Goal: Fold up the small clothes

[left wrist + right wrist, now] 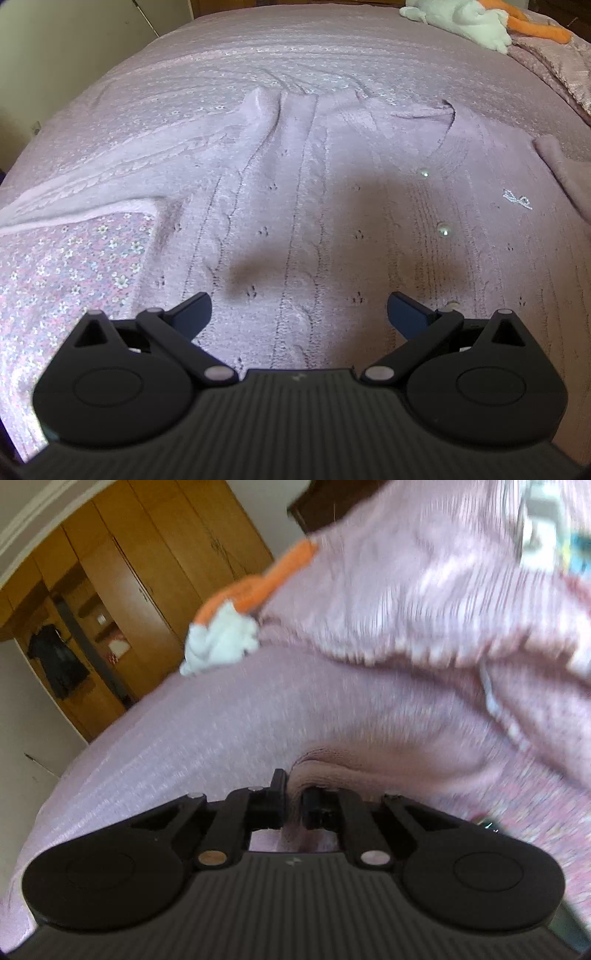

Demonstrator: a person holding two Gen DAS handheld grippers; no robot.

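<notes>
Lying buttons-up across the pale pink floral bedspread (74,258), the small lilac cable-knit cardigan (295,206) is spread nearly flat, one sleeve stretched out toward the left edge of the left wrist view. The left gripper (299,314) hovers above its lower body with jaws wide apart and nothing between them. In the blurred right wrist view, the right gripper (293,801) is clamped on a pinched ridge of lilac knit, apparently a sleeve or side edge of the same garment, though blur keeps me from telling which. A white and orange plush toy (465,22) sits well apart near the far end. The step in hand looks like the first fold; next, the pinched edge needs carrying across the body while the free gripper steadies the cloth.
</notes>
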